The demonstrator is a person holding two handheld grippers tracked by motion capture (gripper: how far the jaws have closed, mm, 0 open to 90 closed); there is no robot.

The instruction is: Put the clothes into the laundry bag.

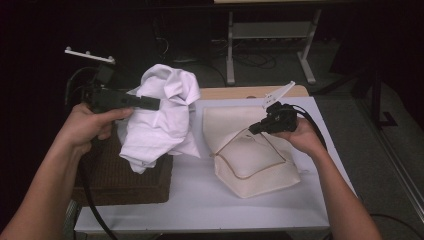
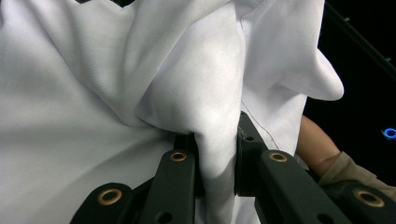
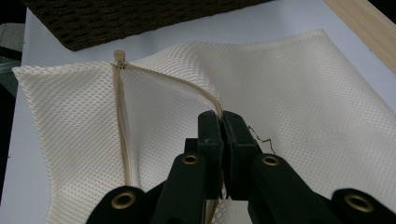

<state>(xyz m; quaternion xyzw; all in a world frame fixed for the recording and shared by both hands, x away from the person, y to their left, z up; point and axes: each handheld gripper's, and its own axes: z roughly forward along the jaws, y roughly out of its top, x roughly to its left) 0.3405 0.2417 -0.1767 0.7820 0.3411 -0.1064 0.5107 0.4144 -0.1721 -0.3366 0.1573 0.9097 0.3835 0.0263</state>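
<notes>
left tongs [image 1: 150, 103] pinch a fold of the light, limp white garment [image 1: 160, 117], right tongs [image 1: 254, 129] clamp the floppy mesh bag [image 1: 260, 167] at its zipper edge [image 3: 212, 100], the firmest hold.

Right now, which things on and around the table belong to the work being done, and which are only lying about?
Part of the work:
- white cloth, clamped in the left gripper
- cream mesh bag, its zipper edge pinched by the right gripper

Just lying about:
- brown woven mat
- metal stand on the floor behind the table
</notes>
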